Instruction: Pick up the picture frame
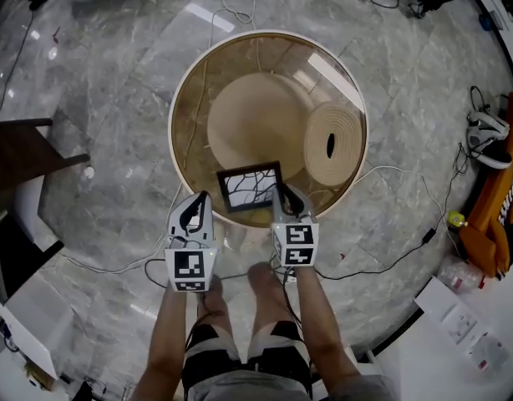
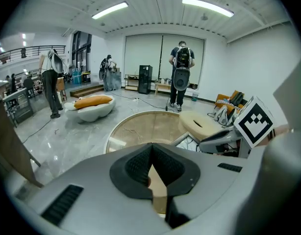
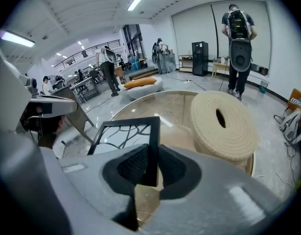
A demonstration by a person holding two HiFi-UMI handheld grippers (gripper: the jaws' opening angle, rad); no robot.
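Observation:
The picture frame (image 1: 250,189) is black with a white sheet of dark branching lines. It is held over the near part of the round glass table (image 1: 175,124). My right gripper (image 1: 281,192) is shut on the frame's right edge. In the right gripper view the black edge of the frame (image 3: 123,136) stands upright between the pads of that gripper (image 3: 153,165). My left gripper (image 1: 202,199) is just left of the frame and apart from it. Its pads meet with nothing between them in the left gripper view (image 2: 151,148).
A cream coiled roll (image 1: 332,144) lies on the table's right side, close behind the frame. Cables trail over the marble floor around the table. A dark chair (image 1: 22,153) stands at the left, and orange gear (image 1: 499,215) and shoes (image 1: 488,132) at the right. A person with a backpack (image 2: 180,75) stands far off.

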